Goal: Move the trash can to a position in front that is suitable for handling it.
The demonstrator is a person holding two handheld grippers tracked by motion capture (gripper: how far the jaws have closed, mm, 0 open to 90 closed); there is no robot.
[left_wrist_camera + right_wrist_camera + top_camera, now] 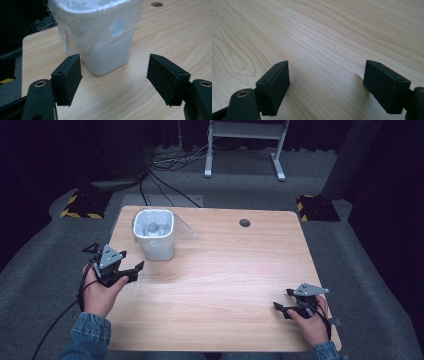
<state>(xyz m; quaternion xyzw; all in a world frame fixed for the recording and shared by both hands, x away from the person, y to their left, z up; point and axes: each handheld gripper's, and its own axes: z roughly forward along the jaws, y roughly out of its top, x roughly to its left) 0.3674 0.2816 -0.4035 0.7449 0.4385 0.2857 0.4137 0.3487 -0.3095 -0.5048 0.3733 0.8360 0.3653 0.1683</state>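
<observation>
One boxy white plastic bin (154, 240), crinkly clear liner, on grained wooden table (225, 270).

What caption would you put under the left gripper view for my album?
Open left claw faces a white bin lined with a clear plastic bag on a wooden table.

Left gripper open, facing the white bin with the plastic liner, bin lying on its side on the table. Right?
Not quite. The bin stands upright on the table, liner over its rim, as the high view shows. The left gripper is open and faces it.
</observation>
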